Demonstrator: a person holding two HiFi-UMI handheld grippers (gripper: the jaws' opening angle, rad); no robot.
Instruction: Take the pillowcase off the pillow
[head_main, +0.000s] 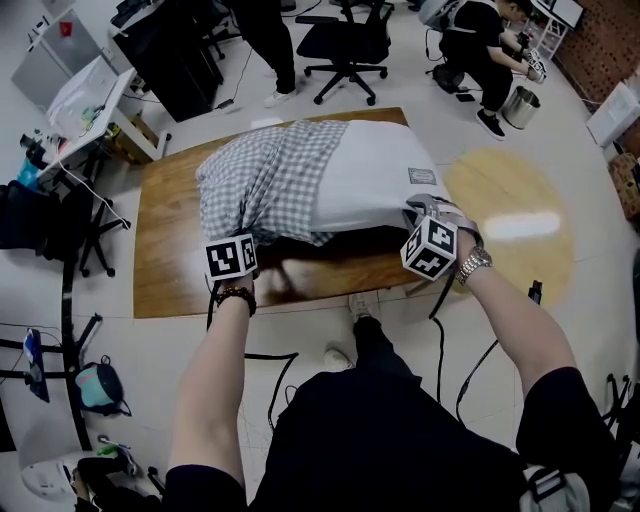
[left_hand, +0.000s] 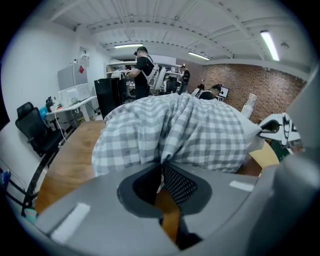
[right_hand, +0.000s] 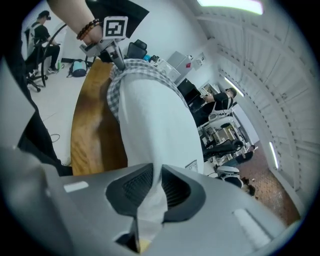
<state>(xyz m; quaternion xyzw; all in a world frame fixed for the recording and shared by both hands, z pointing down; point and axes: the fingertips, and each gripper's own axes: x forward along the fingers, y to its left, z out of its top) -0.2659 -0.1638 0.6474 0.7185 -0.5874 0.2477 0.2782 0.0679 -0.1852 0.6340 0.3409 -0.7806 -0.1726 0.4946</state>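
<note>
Head view
- Surface: brown wooden surface (head_main: 170, 260), on a pale floor.
- Pillow: plump white fabric pillow (head_main: 375, 180) lying across the surface; its right half is bare, with a small label near the right edge.
- Pillowcase: grey-and-white checked fabric pillowcase (head_main: 265, 180), bunched over the pillow's left half only.
- Left gripper: left gripper (head_main: 248, 240) at the pillowcase's near left edge, marker cube facing up.
- Right gripper: right gripper (head_main: 416, 208) at the pillow's near right corner; a metal watch on that wrist.
- Room: black office chair (head_main: 345, 40) beyond the surface; a person in black (head_main: 480, 50) crouching at the far right.

Left gripper view
- Fingers: the dark mesh fingers (left_hand: 182, 182) are pressed together on a pinched fold of the pillowcase (left_hand: 175, 130).
- Cloth: gathers run up from the pinch; the checked mass fills the middle of the view.
- Beside: the surface (left_hand: 70, 160) shows at left; the white pillow (left_hand: 250, 130) pokes out at right, with the right gripper (left_hand: 275, 127) at its end.

Right gripper view
- Fingers: the fingers (right_hand: 135, 185) are clamped on a tail of white cloth from the pillow (right_hand: 155, 125), nearly closed around it.
- Pillow: stretches away from the right gripper (right_hand: 152, 187) over the surface (right_hand: 90, 125).
- Far end: the pillowcase (right_hand: 120, 82) covers the far end, where the left gripper (right_hand: 117, 57) grips it.
</note>
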